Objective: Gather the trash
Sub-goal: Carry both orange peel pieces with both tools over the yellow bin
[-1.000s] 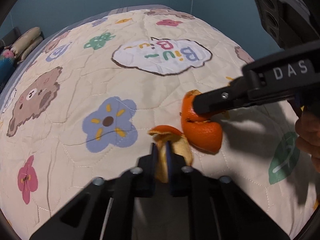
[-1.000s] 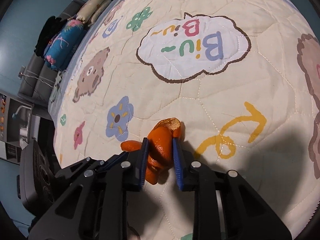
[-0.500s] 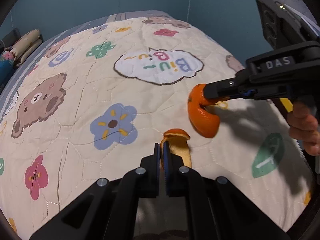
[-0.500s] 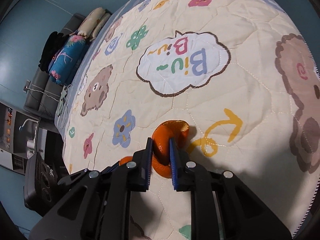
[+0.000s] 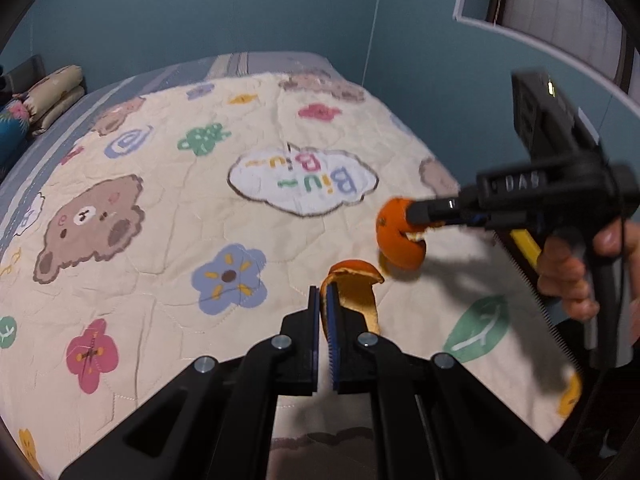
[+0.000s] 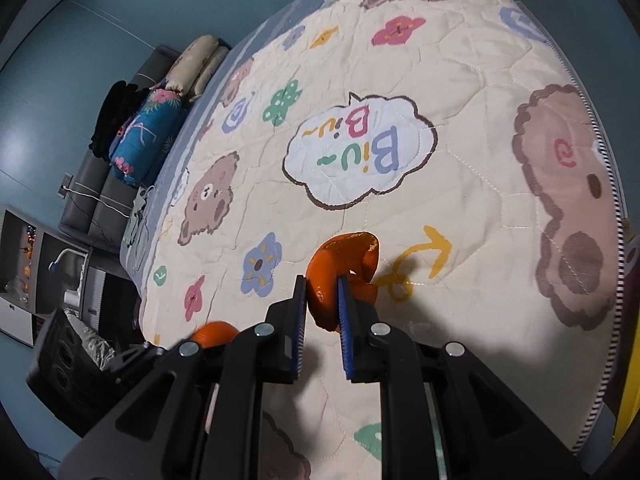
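- The curled orange peel [image 6: 344, 276] in the right gripper [image 6: 322, 292] has lifted off the cartoon-print quilt [image 6: 460, 184].
- The smaller pale-lined peel strip [image 5: 354, 288] in the left gripper [image 5: 323, 304] has risen too.

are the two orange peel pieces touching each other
Apart. The left wrist view shows bare quilt between the larger peel, clamped in the right tool, and the smaller peel, clamped in the left tool.

Dim indoor light, strong fisheye bending at dark edges, motion blur on the right claw [image 5: 404, 216].
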